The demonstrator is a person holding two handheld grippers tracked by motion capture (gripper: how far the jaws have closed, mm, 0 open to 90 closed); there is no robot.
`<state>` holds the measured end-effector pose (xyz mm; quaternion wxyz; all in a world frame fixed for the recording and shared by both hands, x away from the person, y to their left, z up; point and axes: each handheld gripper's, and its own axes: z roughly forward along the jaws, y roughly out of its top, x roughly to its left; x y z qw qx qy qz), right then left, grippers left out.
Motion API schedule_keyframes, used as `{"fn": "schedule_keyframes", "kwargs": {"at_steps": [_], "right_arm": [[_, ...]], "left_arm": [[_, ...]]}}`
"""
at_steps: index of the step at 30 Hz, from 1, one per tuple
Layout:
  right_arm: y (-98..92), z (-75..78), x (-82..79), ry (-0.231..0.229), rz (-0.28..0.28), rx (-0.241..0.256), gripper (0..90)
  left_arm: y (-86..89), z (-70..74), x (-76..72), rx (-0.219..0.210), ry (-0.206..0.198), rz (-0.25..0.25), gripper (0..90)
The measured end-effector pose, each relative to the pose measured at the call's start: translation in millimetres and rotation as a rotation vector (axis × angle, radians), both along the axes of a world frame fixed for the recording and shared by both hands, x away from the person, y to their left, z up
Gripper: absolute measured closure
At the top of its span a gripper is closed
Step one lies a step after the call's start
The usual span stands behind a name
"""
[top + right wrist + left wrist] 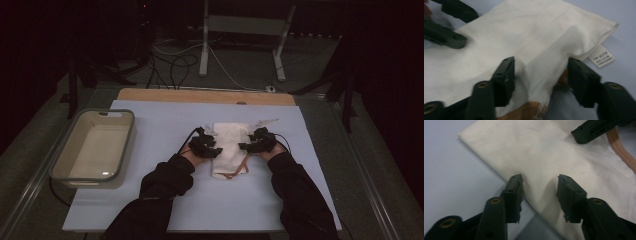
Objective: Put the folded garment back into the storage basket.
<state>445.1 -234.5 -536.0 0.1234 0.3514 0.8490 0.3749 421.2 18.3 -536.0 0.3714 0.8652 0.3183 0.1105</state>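
Observation:
A folded cream cloth bag (230, 137) with tan straps (239, 172) lies in the middle of the pale blue table (165, 120). My left gripper (216, 151) is at its left edge and my right gripper (245, 146) at its right edge. In the left gripper view the left gripper (540, 186) is open, one jaw over the table and the other over the cloth (534, 152). In the right gripper view the right gripper (541, 67) stands open astride a raised fold of the bag (524, 37). A small white label (602, 58) sticks out beside that fold.
An empty pale tub (105, 111) sits at the table's left side. A wooden strip (205, 96) runs along the far edge. Beyond it, cables (175, 62) and the white legs of a stand (204, 50) are on the floor. Bare table lies in front of the bag.

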Motion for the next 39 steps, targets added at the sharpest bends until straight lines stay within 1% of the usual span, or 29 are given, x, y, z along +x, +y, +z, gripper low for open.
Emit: {"fn": "schedule_keyframes", "kwargs": {"at_steps": [3,7,9,10,12,13,15,16,17,19,20,21,24,25,26,27,30,32,34,36,38,39], "right_arm": [[1.3,0.6,-1.7,0.009,0.011,0.007,50.0],[2.8,1.3,-3.4,0.022,0.028,0.016,60.7],[2.9,1.2,-3.7,0.024,0.031,0.02,61.9],[2.7,0.8,-4.2,0.029,0.032,0.031,64.5],[2.7,0.8,-4.3,0.031,0.031,0.032,65.2],[2.8,0.9,-4.7,0.038,0.031,0.037,68.2],[3.6,1.1,-4.8,0.04,0.031,0.037,69.8],[4.0,1.5,-5.0,0.044,0.03,0.035,70.6],[4.6,1.8,-5.4,0.047,0.029,0.034,71.3],[5.0,2.0,-5.8,0.048,0.027,0.034,72.2],[6.4,2.7,-6.6,0.045,0.021,0.026,73.9],[7.4,3.1,-7.4,0.046,0.017,0.022,74.4],[9.1,3.8,-8.3,0.04,0.01,0.012,75.7],[10.7,5.0,-9.4,0.043,-0.002,0.004,76.7],[11.3,5.6,-9.7,0.039,-0.003,0.001,77.0],[11.9,5.9,-10.1,0.036,-0.005,-0.003,77.1],[12.6,6.3,-10.9,0.027,-0.007,-0.006,77.1],[12.1,7.1,-11.5,0.022,-0.01,-0.004,77.2],[12.0,8.5,-12.4,0.022,-0.013,0.001,77.2],[11.9,9.4,-12.9,0.021,-0.014,0.003,77.2],[12.0,13.1,-14.6,0.014,-0.014,0.008,77.2],[12.1,14.3,-15.2,0.014,-0.019,0.012,77.2]], "left_arm": [[-3.3,0.2,-0.4,-0.006,0.008,0.004,63.3],[-6.3,1.0,-0.6,-0.002,0.014,0.008,68.7],[-7.0,1.1,-0.7,-0.003,0.016,0.01,71.2],[-8.2,1.2,-1.0,-0.005,0.017,0.011,72.8],[-8.7,1.7,-1.3,-0.003,0.023,0.014,73.5],[-9.8,1.9,-1.9,-0.001,0.024,0.009,77.6],[-10.3,2.3,-1.8,0.0,0.028,0.008,80.2],[-9.6,2.5,-1.0,-0.007,0.042,0.014,80.3],[-9.6,2.3,-0.8,-0.017,0.048,0.023,81.5],[-9.9,2.1,-0.9,-0.021,0.049,0.027,84.1],[-11.1,3.0,-0.9,-0.011,0.047,0.026,84.8],[-11.4,3.3,-1.1,-0.003,0.045,0.024,85.1],[-11.7,3.5,-1.3,-0.003,0.046,0.028,85.8],[-12.1,3.8,-1.5,-0.006,0.047,0.033,86.2],[-12.4,4.2,-1.5,-0.004,0.049,0.035,86.4],[-12.8,5.4,-2.1,0.007,0.044,0.034,86.6],[-13.2,6.6,-2.9,0.011,0.041,0.039,86.6],[-13.4,8.4,-3.3,0.013,0.042,0.04,86.7],[-12.6,11.9,-4.3,0.002,0.04,0.045,86.8],[-12.5,13.3,-4.7,0.005,0.04,0.041,86.7],[-11.7,18.1,-5.8,0.004,0.035,0.035,86.8],[-11.7,18.1,-5.8,0.004,0.035,0.035,86.8]]}}
